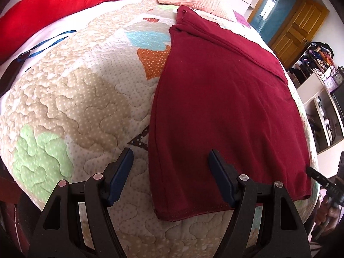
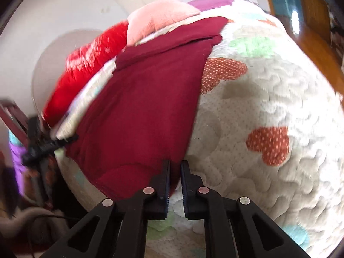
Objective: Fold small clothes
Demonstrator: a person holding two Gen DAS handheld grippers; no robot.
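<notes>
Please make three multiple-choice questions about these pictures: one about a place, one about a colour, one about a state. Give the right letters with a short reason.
1. Where does the garment lie?
A. on the quilt
B. on a chair
C. on the floor

2. What colour is the garment?
A. blue
B. dark red
C. green

3. How does the left gripper stand?
A. shut on a pillow
B. shut on the garment
C. open

Answers:
1 A: patchwork quilt shows all around it.
2 B: maroon in both views.
3 C: its fingers stand wide apart, one over the quilt, one over the cloth.

Matt maroon cloth garment (image 1: 215, 111) on a puckered quilted bedspread (image 1: 86, 99) (dotted cotton look).
</notes>
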